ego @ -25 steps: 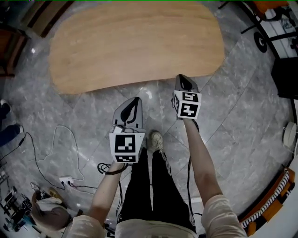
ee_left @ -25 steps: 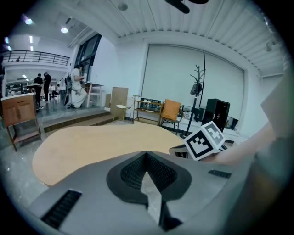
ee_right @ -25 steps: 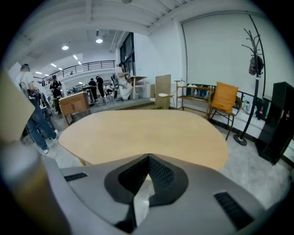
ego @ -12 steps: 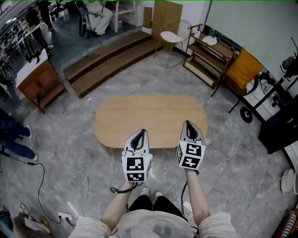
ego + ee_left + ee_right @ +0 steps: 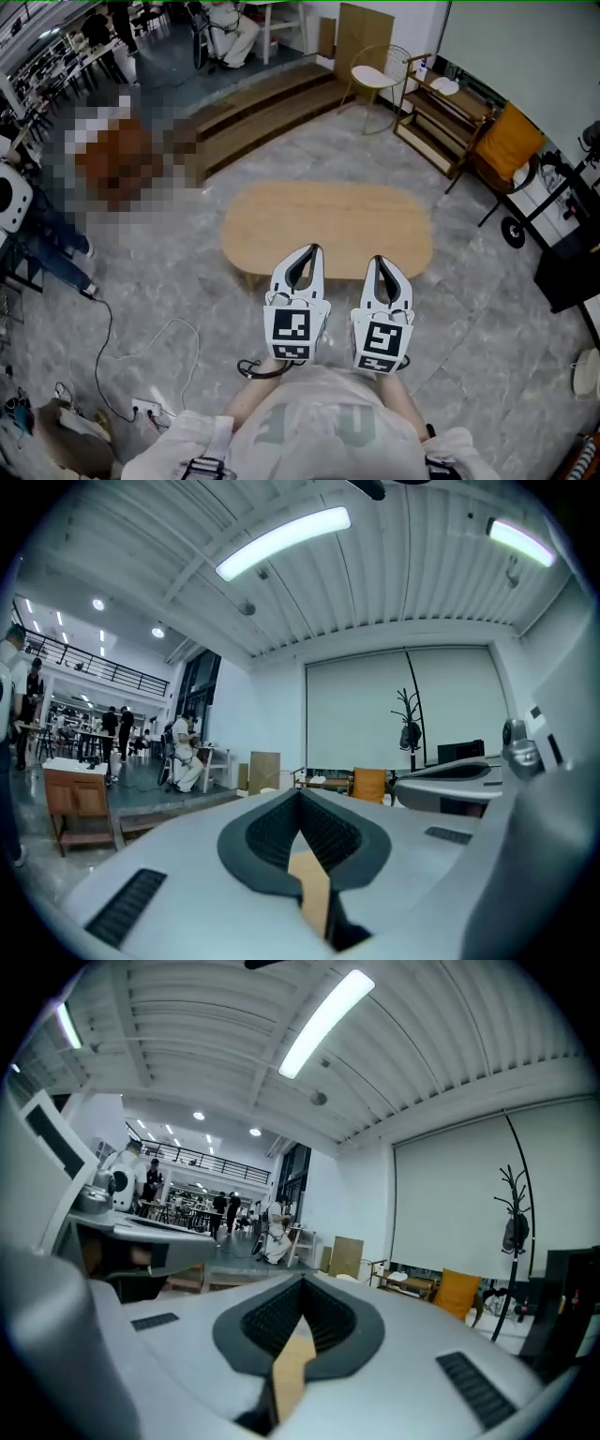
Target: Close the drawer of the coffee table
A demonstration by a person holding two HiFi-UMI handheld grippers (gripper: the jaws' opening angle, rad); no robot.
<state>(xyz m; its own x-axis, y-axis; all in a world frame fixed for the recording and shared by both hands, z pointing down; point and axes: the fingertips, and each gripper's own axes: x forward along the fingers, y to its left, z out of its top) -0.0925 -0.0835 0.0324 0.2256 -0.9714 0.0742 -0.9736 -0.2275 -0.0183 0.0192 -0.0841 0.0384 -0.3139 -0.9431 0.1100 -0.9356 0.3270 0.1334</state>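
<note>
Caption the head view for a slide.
Left gripper and right gripper, both shut, side by side before the coffee table.

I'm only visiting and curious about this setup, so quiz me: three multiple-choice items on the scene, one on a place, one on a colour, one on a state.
1. Where is the coffee table?
A. up on the steps
B. just beyond the tips of the left hand-held gripper and the right hand-held gripper
C. by the floor cable

2. What colour is the chair at the right?
A. green
B. blue
C. orange

3. How do both sets of jaws stand?
A. together, empty
B. wide apart
C. clamped on a cup

Answers:
1 B, the head view shows it ahead of both.
2 C, its back is plainly orange.
3 A, each gripper view shows the jaws met with nothing between.
</note>
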